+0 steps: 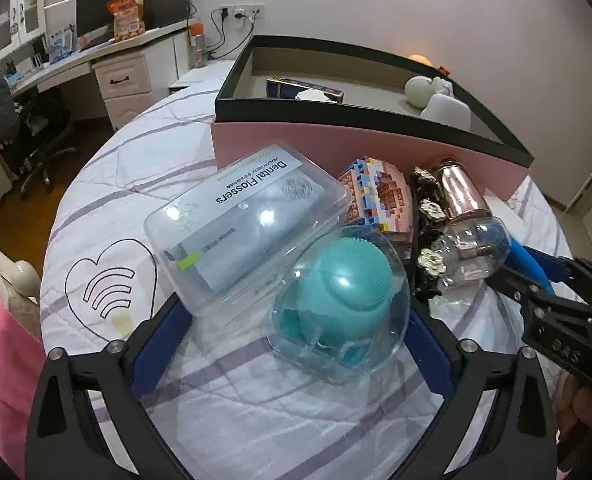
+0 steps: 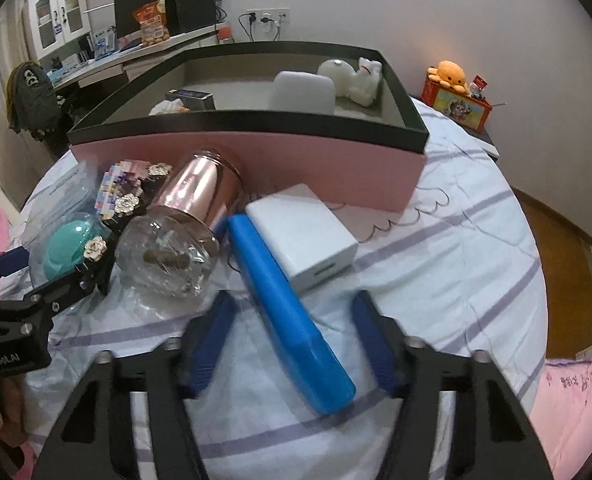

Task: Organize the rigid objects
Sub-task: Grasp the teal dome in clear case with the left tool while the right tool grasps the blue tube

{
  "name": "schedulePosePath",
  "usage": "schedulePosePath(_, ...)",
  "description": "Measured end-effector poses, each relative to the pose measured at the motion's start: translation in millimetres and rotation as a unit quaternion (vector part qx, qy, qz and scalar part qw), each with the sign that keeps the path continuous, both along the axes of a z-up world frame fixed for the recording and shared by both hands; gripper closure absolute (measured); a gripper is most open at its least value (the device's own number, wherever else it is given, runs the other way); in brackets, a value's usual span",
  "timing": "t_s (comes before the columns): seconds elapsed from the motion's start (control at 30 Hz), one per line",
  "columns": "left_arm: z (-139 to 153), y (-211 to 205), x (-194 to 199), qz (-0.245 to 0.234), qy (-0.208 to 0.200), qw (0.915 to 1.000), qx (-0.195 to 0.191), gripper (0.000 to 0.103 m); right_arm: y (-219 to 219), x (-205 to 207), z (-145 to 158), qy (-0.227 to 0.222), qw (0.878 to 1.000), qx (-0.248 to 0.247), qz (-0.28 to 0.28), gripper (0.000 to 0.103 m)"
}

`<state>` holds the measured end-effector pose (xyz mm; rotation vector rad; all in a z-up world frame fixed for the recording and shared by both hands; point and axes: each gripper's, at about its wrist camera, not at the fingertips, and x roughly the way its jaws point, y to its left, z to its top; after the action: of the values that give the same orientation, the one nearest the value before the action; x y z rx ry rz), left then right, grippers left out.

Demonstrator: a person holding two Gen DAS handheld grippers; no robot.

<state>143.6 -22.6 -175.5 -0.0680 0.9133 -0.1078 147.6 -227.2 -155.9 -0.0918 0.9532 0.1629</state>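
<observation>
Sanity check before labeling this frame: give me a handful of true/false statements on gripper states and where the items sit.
1. The left gripper is open around the teal brush in its clear case. True.
2. The right gripper is shut on the blue case. False: its fingers stand open on either side of it, apart from it.
3. The white power bank lies inside the pink box. False: it lies on the bedsheet in front of the box.
4. The dental flossers box is outside the pink box. True.
5. The pink box already holds some items. True.
</observation>
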Motion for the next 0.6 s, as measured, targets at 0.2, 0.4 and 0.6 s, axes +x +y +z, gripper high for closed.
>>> schedulePosePath(0.2,2.4,4.7,-13.8,-0.019,-0.008,0.9996,-0.018,0.024,2.6,-5.0,1.9,0.001,1.0,0.01,0.01,0.074)
schedulePosePath(0.4,0.0,-0.8,-6.1,-0.008,-0.006,0.9999,-0.001,0.02,8.8,-3.4,-0.3,-0.004,1.0,-0.006,0.014,0.076)
schedulePosePath(0.6,2.2,6.0,-22.3,-0.023,-0.008,0.9992,-0.031,0.042,0.4,-19.8,3.1,0.004,0.999,0.037,0.015,0.088)
